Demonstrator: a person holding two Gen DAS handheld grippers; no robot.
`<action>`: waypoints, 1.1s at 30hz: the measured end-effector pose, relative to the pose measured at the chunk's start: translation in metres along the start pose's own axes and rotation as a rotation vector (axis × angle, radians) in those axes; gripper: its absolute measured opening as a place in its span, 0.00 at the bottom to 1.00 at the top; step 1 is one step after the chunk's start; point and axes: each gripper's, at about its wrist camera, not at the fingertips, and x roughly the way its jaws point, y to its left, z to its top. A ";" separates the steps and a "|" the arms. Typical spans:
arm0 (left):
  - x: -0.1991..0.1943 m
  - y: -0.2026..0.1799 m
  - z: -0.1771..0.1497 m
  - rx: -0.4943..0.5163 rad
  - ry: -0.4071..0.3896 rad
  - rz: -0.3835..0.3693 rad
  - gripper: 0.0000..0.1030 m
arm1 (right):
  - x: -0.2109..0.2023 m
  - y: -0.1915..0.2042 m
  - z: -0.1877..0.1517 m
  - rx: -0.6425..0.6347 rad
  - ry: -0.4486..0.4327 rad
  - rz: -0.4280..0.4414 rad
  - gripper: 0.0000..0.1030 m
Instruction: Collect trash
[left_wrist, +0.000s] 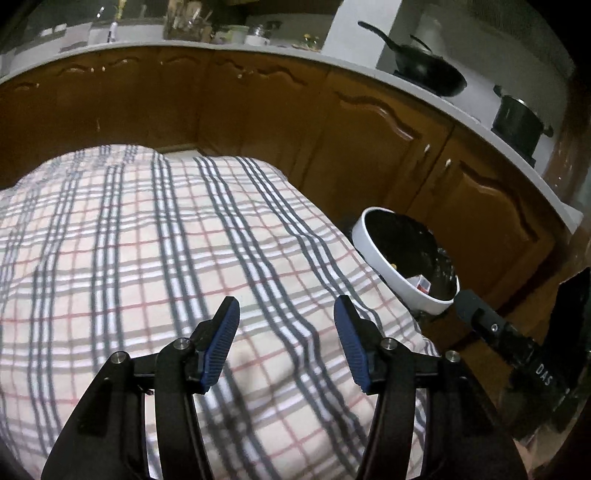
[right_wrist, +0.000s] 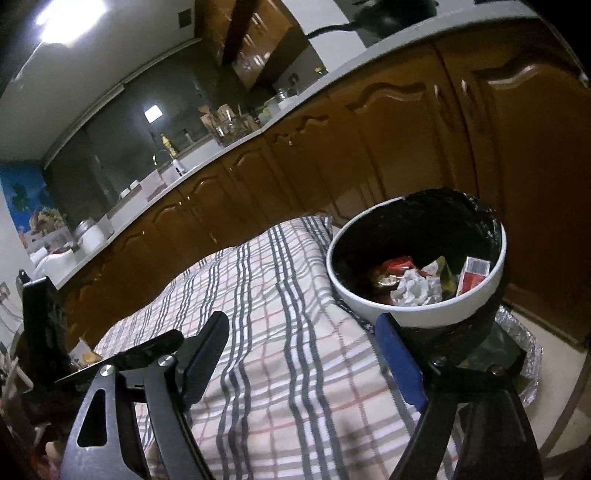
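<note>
A white-rimmed bin with a black liner (right_wrist: 424, 310) stands beside the right edge of a table covered with a plaid cloth (right_wrist: 280, 332). Inside lie crumpled white paper (right_wrist: 415, 290), a red wrapper (right_wrist: 397, 267) and a red and white carton (right_wrist: 474, 277). The bin also shows in the left wrist view (left_wrist: 384, 266), with the carton (left_wrist: 422, 283) at its bottom. My left gripper (left_wrist: 286, 345) is open and empty above the plaid cloth (left_wrist: 147, 240). My right gripper (right_wrist: 301, 354) is open and empty, its right finger just in front of the bin.
Brown kitchen cabinets (left_wrist: 258, 107) under a grey counter (left_wrist: 476, 110) run behind the table. A black wok (left_wrist: 428, 70) and a pot (left_wrist: 517, 118) sit on the stove. My right gripper's body (left_wrist: 509, 339) shows at the left view's right side. A foil-lined tray (right_wrist: 524, 350) lies under the bin.
</note>
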 end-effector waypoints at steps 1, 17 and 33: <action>-0.005 0.001 -0.001 0.003 -0.012 0.007 0.53 | -0.002 0.003 0.001 -0.008 -0.008 -0.003 0.81; -0.077 0.003 -0.037 0.100 -0.321 0.220 1.00 | -0.046 0.063 -0.022 -0.296 -0.317 -0.093 1.00; -0.077 0.005 -0.071 0.147 -0.341 0.296 1.00 | -0.047 0.063 -0.057 -0.332 -0.309 -0.116 1.00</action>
